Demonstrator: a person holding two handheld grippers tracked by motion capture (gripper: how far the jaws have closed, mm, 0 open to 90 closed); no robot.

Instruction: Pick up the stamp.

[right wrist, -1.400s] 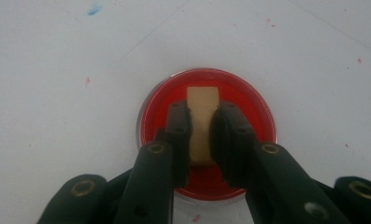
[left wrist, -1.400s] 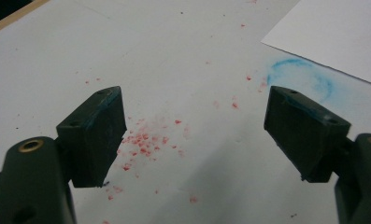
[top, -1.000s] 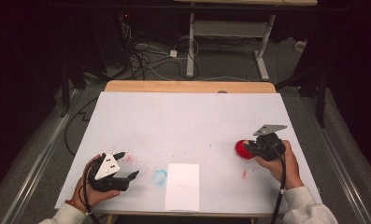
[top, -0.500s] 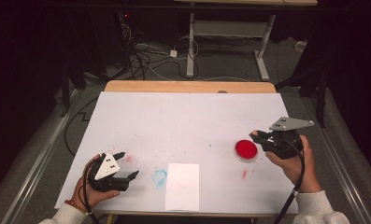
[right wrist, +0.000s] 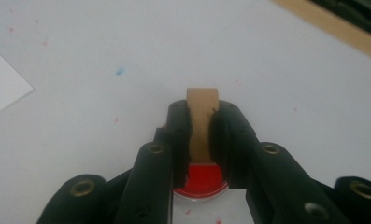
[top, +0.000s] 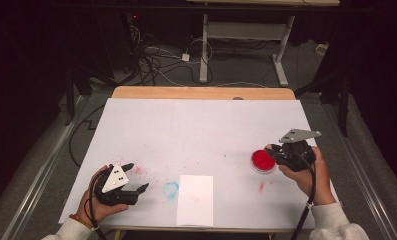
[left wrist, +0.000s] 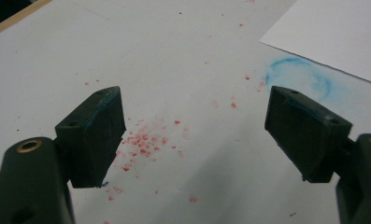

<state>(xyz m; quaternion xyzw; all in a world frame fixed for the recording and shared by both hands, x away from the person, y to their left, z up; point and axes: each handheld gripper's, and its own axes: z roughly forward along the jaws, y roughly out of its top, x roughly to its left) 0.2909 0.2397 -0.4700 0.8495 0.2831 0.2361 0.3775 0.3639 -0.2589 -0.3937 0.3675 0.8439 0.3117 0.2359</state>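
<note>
Right gripper view: right gripper [right wrist: 202, 135] clamped on a small tan wooden block [right wrist: 202, 121], pinched between both pads and poking out past the fingertips. Directly beneath, a round dish of red ink [right wrist: 203, 182], half hidden by the jaws; possibly a stamp and its pad, though hard to be sure from this angle. High view: same gripper [top: 281, 152] held at the table's right side, just beside the red dish [top: 263, 160]. Farther out, near the front edge, a white sheet of paper [top: 195, 199] with a blue ring mark [top: 170, 189] touching its left. Left gripper [top: 131, 177] resting low at front left, jaws spread wide, nothing between them, above red specks [left wrist: 146, 142] on the white table cover [top: 196, 130].
</note>
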